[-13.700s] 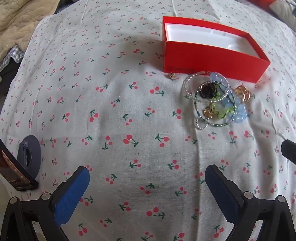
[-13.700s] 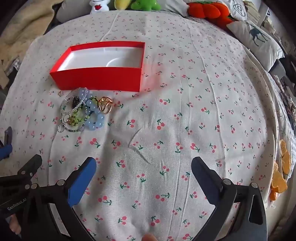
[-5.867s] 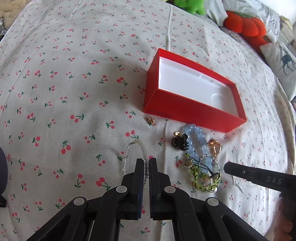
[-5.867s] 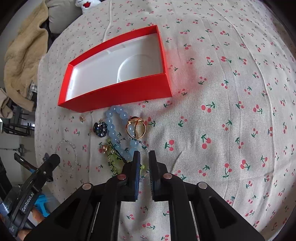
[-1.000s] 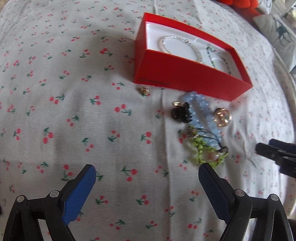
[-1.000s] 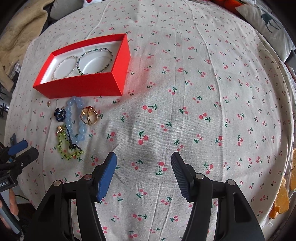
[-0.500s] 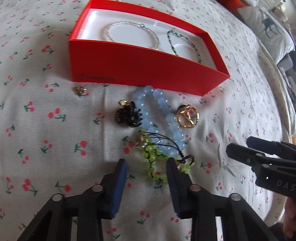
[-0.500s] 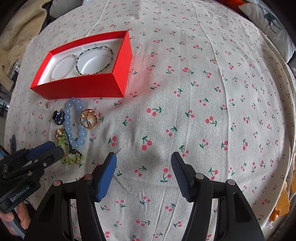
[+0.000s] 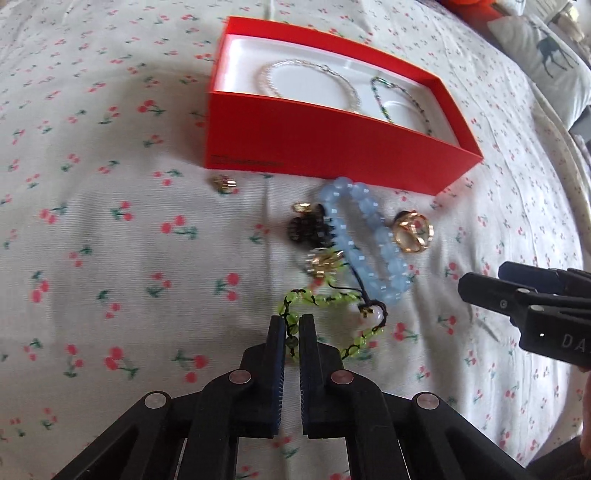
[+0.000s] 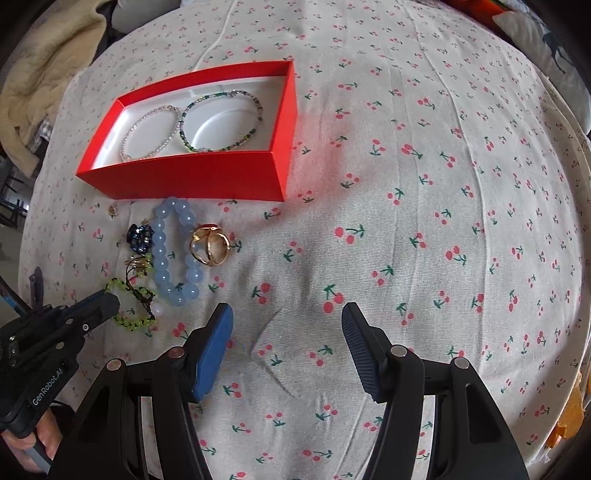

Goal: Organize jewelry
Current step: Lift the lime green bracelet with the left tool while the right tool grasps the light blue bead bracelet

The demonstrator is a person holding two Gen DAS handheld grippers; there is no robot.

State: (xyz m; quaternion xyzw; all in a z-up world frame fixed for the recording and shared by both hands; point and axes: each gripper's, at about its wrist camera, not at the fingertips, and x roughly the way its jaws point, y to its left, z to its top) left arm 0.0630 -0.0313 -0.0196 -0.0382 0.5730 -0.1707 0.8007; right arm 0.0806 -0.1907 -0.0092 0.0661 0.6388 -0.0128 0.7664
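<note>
A red box sits on the cherry-print cloth and holds a clear bead bracelet and a green bead bracelet. In front of it lie a pale blue bead bracelet, a gold ring, a dark hair clip, a small gold earring and a lime green bead bracelet. My left gripper is shut on the lime green bracelet's near side. My right gripper is open and empty over bare cloth.
A beige blanket lies at the far left edge of the bed. A deer-print pillow and an orange plush sit at the far right. The right gripper's body hovers right of the jewelry pile.
My left gripper has moved forward and its fingers have closed onto the lime green bracelet. The right gripper has stayed open in about the same place.
</note>
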